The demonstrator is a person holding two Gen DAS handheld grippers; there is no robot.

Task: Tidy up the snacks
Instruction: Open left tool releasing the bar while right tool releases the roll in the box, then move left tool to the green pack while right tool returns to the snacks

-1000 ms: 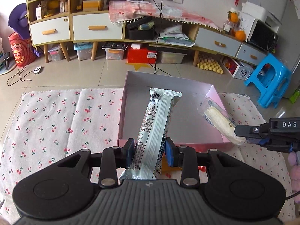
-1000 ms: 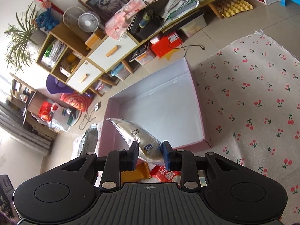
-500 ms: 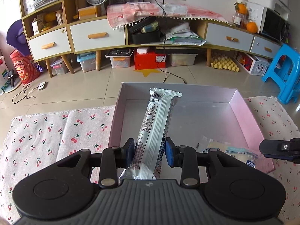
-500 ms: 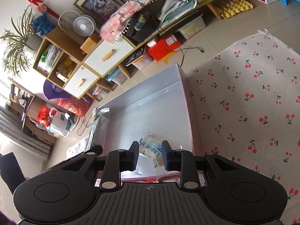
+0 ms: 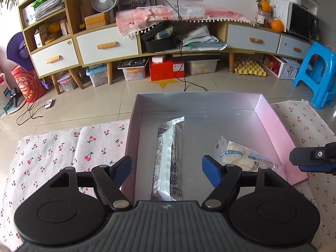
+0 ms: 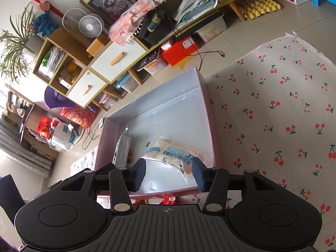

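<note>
The left gripper is opening, pads clear of a long white snack bar on the floor of the pink box. The right gripper is opening around a clear-wrapped cake packet beside the bar. Both look light, crinkly and slippery, best pinched mid-length.

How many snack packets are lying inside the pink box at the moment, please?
2: a long white packet toward the left side of the pink box, and a clear packet with a yellowish snack toward its right. None appears hidden.
</note>
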